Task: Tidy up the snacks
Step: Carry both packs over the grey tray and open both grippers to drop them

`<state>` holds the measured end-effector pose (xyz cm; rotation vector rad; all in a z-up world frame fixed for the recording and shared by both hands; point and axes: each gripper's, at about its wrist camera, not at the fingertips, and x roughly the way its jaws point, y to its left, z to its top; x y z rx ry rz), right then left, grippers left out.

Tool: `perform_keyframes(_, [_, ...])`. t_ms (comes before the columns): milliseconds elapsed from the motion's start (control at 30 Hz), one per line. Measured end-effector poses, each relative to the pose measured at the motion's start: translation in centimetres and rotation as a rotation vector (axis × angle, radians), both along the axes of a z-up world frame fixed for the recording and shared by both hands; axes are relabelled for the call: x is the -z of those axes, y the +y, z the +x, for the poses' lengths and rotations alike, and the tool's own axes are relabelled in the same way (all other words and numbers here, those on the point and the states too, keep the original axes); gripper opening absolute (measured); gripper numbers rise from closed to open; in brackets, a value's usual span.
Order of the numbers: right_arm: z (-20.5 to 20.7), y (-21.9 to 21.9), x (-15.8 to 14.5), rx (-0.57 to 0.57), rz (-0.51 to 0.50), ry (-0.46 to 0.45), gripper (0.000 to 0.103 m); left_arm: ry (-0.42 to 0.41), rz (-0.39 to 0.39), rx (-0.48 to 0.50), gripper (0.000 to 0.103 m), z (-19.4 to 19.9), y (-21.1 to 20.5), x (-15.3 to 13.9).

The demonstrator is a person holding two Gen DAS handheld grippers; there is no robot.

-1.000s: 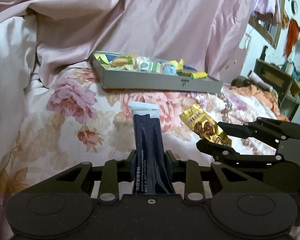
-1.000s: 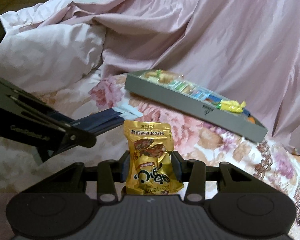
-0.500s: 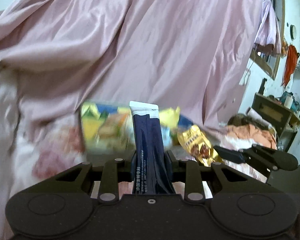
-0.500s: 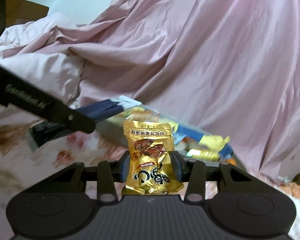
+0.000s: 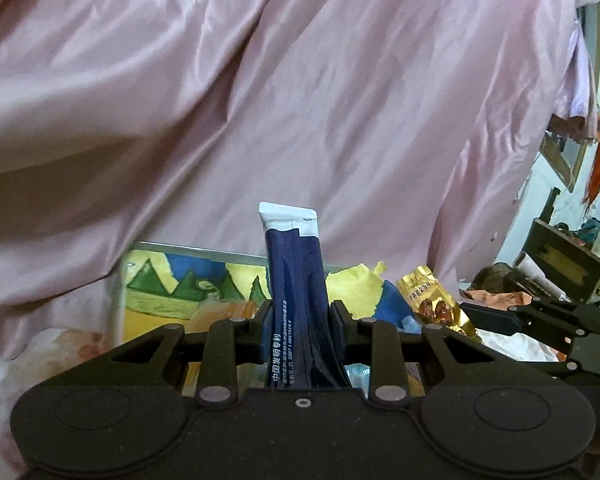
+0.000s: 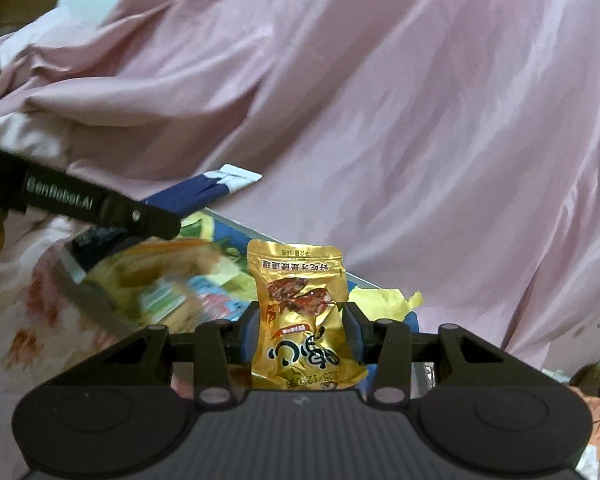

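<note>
My left gripper (image 5: 300, 320) is shut on a long dark-blue stick packet (image 5: 296, 280) with a white top, held upright. My right gripper (image 6: 300, 328) is shut on a gold snack pouch (image 6: 300, 304) printed with brown nuts. Both hover just above the grey snack tray (image 5: 180, 247), whose colourful lining and several wrapped snacks show blurred beneath. In the left wrist view the gold pouch (image 5: 432, 300) and the right gripper (image 5: 500, 320) sit at the right. In the right wrist view the blue packet (image 6: 204, 192) and the left gripper (image 6: 100, 208) cross the left side.
A pink satin sheet (image 5: 300, 100) hangs right behind the tray and fills most of both views. Floral bedding (image 6: 16, 320) lies left of the tray. A dark shelf unit (image 5: 568, 264) with clutter stands at the far right.
Both grippers moved forward and up to the tray, each still gripping its packet. The tray went from far across the bedding to directly under the fingers.
</note>
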<state>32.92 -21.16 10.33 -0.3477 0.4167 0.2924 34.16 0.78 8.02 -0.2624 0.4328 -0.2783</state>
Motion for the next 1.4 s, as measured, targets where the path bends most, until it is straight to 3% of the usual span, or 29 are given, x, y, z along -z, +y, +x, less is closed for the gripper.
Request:
perform_keyframes(333, [6.1,-1.9,2.1,0.1,0.1,0.061,0.048,0.096,0.011,0.015,0.031,5.1,-2.1,2.0])
perform_keyframes(933, [6.9,-1.5,2.7,0.087,0.156,0.1,0.05,0.172,0.043,0.012,0.034,6.3,-3.1,2.5])
perform_keyframes(1200, [7.1,-2.2,3.0,0.1,0.227,0.117,0.052,0.158,0.043,-0.011,0.064,5.8,-2.8,1.7])
perform_keyframes(1400, [6.9,-2.7,2.7,0.124,0.253,0.107,0.059,0.133,0.038,-0.024,0.08,5.1,-2.7,0.9])
